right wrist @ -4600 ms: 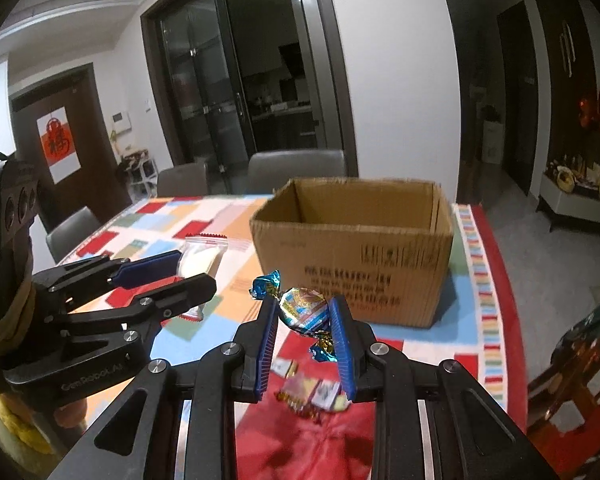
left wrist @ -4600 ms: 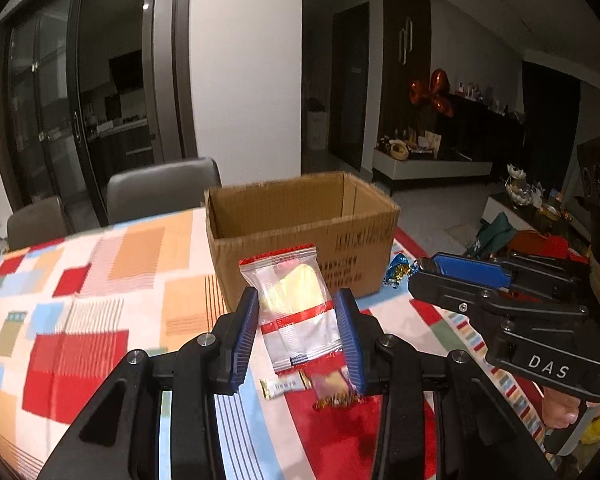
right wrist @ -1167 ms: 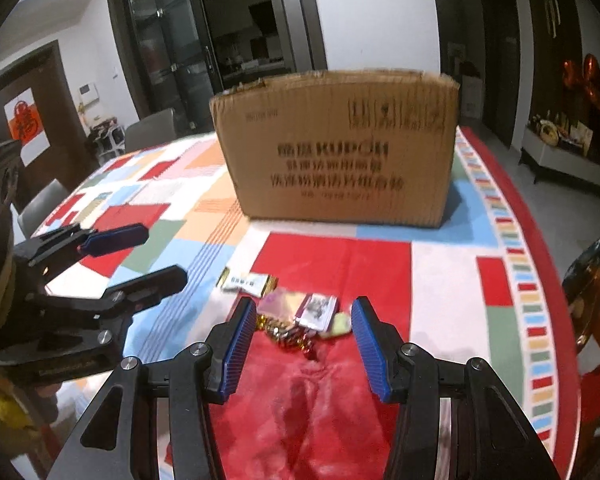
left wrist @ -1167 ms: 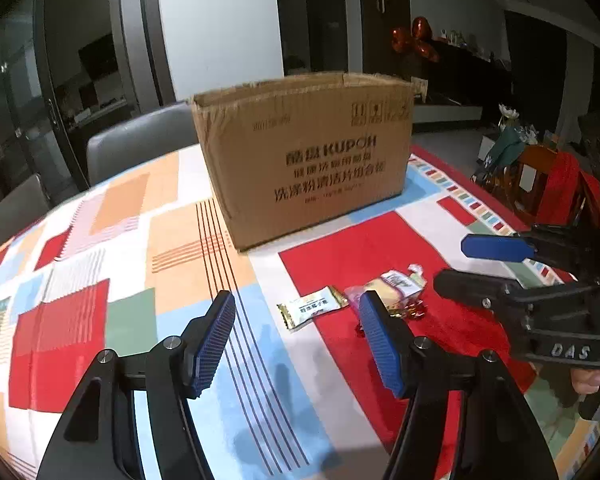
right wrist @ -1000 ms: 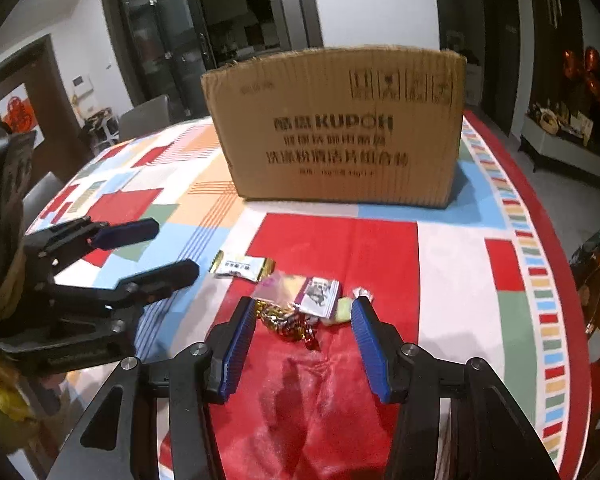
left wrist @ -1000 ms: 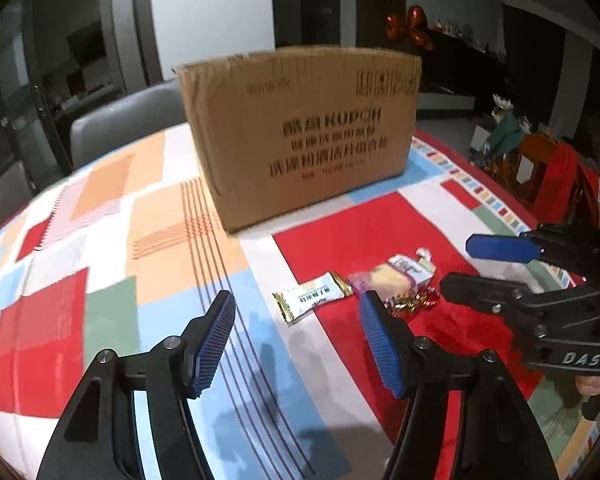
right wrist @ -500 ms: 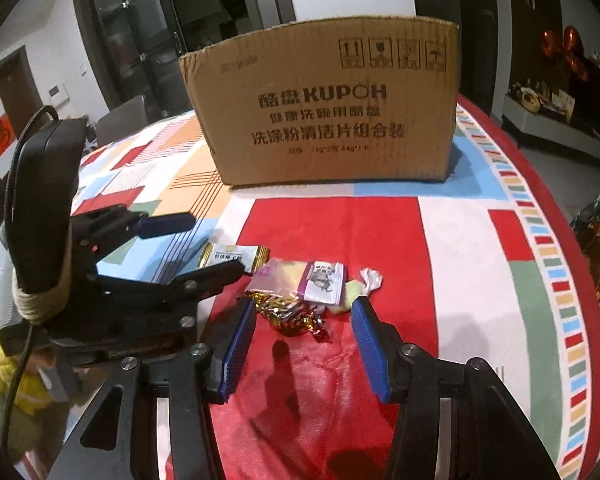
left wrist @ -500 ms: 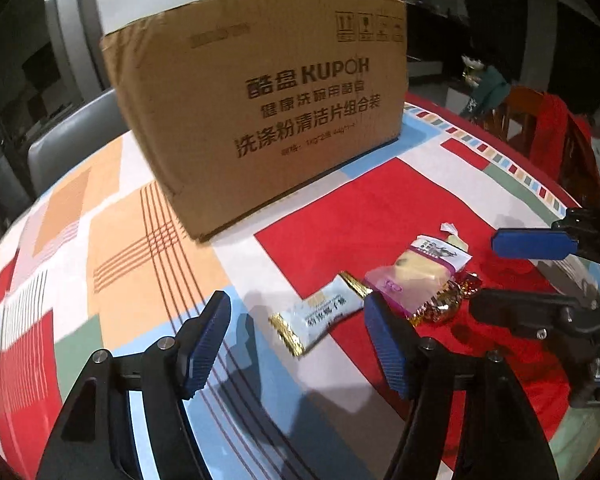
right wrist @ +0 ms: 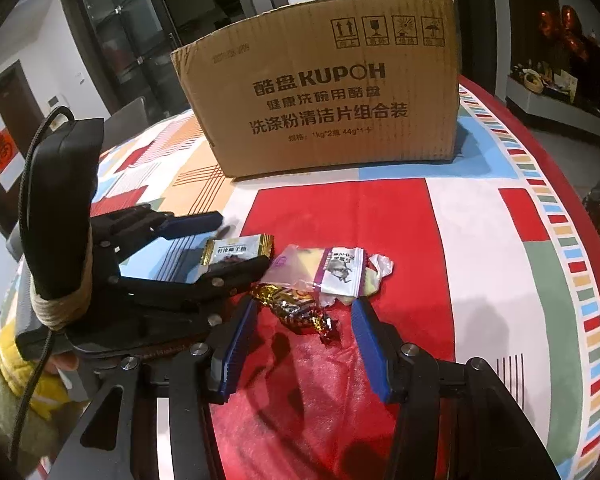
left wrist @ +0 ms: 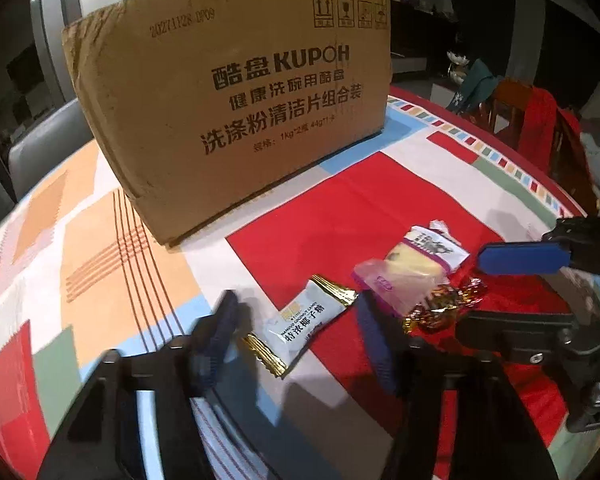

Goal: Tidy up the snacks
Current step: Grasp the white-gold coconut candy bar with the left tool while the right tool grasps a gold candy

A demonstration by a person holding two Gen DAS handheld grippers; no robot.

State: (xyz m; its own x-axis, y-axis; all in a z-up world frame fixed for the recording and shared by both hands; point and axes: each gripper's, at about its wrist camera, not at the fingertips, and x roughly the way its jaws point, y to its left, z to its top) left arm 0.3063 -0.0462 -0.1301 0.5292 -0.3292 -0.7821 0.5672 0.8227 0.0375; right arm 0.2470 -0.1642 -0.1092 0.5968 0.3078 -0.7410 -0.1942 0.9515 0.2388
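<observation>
A white and gold candy packet (left wrist: 300, 320) (right wrist: 238, 250) lies on the patterned tablecloth (left wrist: 112, 248). My left gripper (left wrist: 296, 304) (right wrist: 242, 240) is low over it with a finger on each side. Its jaws are closing and blurred, and a gap still shows at the pads. My right gripper (right wrist: 304, 306) (left wrist: 472, 292) stands open, its tips either side of a gold-brown twisted candy (right wrist: 296, 312) (left wrist: 444, 304). Just beyond lie a clear pink packet (right wrist: 300, 268) (left wrist: 404, 276) and a purple-white packet (right wrist: 342, 270) (left wrist: 436, 246). A cardboard box (left wrist: 236, 100) (right wrist: 332, 100) stands behind them.
A grey chair (left wrist: 40, 148) stands past the table's far left edge. A wooden chair draped in red cloth (left wrist: 540, 120) stands at the right. A yellow-green sleeve (right wrist: 12, 368) shows behind the left gripper's handle. The table's striped border (right wrist: 580, 280) curves along the right.
My left gripper has come down and forward to the white and gold packet, and its jaws have narrowed around it. The right gripper has stayed over the candy pile, open as before.
</observation>
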